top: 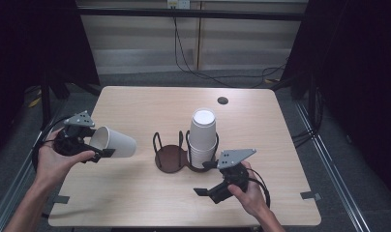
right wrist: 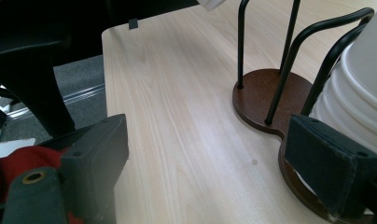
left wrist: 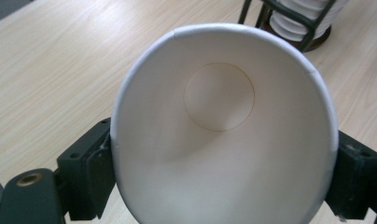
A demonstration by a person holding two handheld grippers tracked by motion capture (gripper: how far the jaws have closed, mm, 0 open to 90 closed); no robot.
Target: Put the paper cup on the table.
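At the left of the high view, the left gripper [top: 99, 153] grips 1 paper cup [top: 115, 141] by its rim, holding it on its side above the table [top: 135, 203]. Mid-frame stands a 2-ring cup holder [top: 172, 157]: its right ring carries the inverted cup stack [top: 203, 137], its left ring is bare. The right gripper [top: 205, 178] is spread wide and holds nothing, just beside the stack. Judging by this, 1 cup is separated; placing it remains.

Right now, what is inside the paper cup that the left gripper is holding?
Nothing: the left gripper view looks into the paper cup, showing bare white walls and its round bottom. The table under it is covered by the cup.
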